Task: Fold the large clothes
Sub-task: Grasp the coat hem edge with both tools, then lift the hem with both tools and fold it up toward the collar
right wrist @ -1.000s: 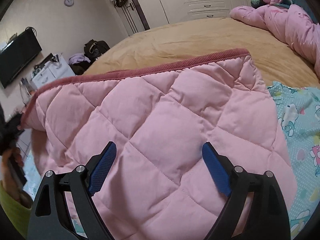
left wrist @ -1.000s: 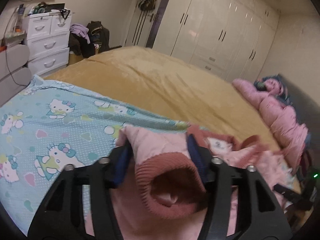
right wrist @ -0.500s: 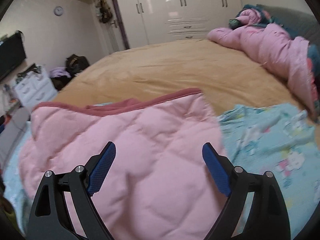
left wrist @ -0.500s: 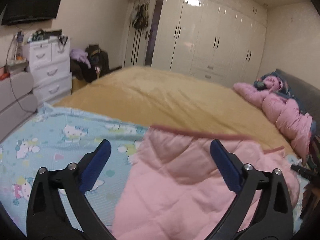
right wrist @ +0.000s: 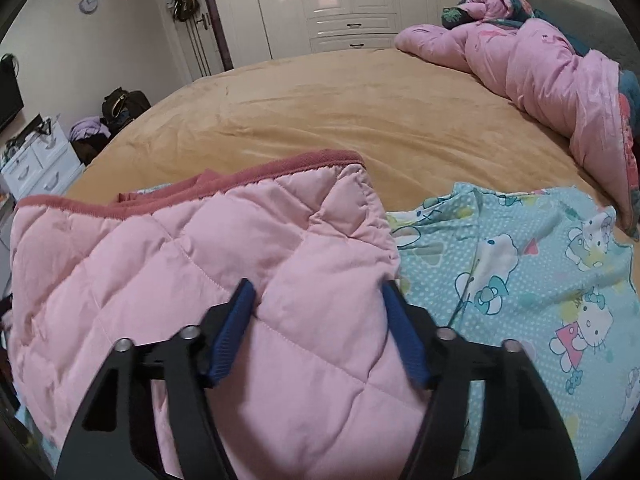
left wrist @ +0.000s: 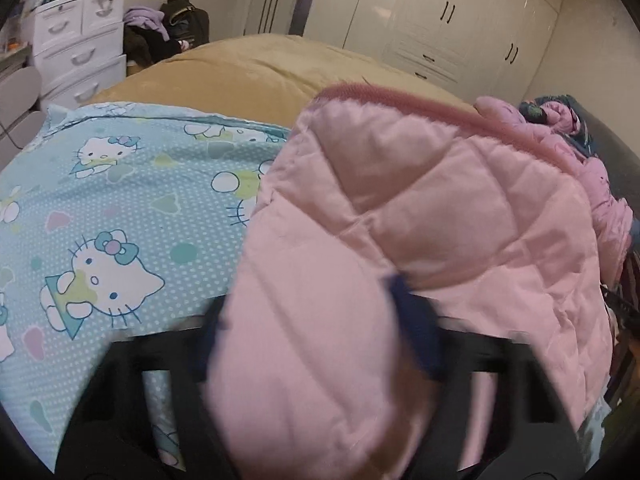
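Note:
A pink quilted jacket (left wrist: 432, 216) with a dark pink ribbed hem lies folded on a blue Hello Kitty sheet (left wrist: 104, 216) on the bed. In the left wrist view my left gripper (left wrist: 308, 312) is blurred, its blue pads pressed against a thick fold of the jacket on both sides. In the right wrist view the jacket (right wrist: 192, 264) fills the lower left, and my right gripper (right wrist: 320, 304) has its blue pads closed in on a bulge of the jacket's right edge. The sheet (right wrist: 540, 280) lies to the right of it.
The bed has a tan cover (right wrist: 360, 120). A bunched pink duvet (right wrist: 540, 68) lies at the far right of it. White wardrobes (right wrist: 344, 4) stand behind. A white drawer unit (left wrist: 76, 44) and dark bags (left wrist: 176, 28) stand left of the bed.
Both grippers were wide open over the jacket half a second ago. Both have now dropped onto it and closed in on its padded fabric. The left one is still moving.

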Demonstrator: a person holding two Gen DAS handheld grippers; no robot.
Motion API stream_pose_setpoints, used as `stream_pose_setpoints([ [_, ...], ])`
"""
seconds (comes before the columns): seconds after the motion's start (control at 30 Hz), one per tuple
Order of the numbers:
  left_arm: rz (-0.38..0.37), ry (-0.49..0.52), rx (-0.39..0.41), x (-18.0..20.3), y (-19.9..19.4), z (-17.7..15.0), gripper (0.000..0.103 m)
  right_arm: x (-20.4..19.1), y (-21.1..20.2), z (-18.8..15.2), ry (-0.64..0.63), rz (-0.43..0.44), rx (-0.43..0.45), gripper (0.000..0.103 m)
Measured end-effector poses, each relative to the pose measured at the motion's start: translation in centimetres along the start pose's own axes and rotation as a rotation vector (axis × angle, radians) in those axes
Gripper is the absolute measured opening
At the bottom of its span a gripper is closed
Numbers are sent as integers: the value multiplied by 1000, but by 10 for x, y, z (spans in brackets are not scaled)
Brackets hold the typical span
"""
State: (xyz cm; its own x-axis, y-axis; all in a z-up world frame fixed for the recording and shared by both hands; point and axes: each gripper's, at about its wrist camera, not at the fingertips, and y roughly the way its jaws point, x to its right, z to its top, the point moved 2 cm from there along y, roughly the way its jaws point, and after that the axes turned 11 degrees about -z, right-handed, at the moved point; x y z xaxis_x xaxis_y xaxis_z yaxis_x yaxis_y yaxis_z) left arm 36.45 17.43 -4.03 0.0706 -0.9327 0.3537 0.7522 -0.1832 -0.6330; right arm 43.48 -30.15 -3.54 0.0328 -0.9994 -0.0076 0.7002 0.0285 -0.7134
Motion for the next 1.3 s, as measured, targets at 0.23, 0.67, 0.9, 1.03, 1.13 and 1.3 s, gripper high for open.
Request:
stream_pose_setpoints([
  [0.23, 15, 55, 86, 12, -22, 11, 14, 5, -21, 4, 16, 30, 96, 24],
  [0.67, 65, 175, 229, 45, -45, 61, 13, -1, -66, 65, 5, -30, 335, 20],
  [0.9, 91, 172, 162, 33, -23, 55, 13, 2, -29, 52, 33, -71, 246, 20],
  [1.03, 106, 179, 141, 31, -15, 48, 14, 4, -12, 40, 35, -81, 197, 20],
  [1.13, 117, 175, 122, 30, -7, 44, 14, 5, 0, 31, 52, -76, 161, 21],
  [1.3, 131, 157, 79, 21, 8, 35, 16, 8, 19, 19, 87, -63, 97, 24],
])
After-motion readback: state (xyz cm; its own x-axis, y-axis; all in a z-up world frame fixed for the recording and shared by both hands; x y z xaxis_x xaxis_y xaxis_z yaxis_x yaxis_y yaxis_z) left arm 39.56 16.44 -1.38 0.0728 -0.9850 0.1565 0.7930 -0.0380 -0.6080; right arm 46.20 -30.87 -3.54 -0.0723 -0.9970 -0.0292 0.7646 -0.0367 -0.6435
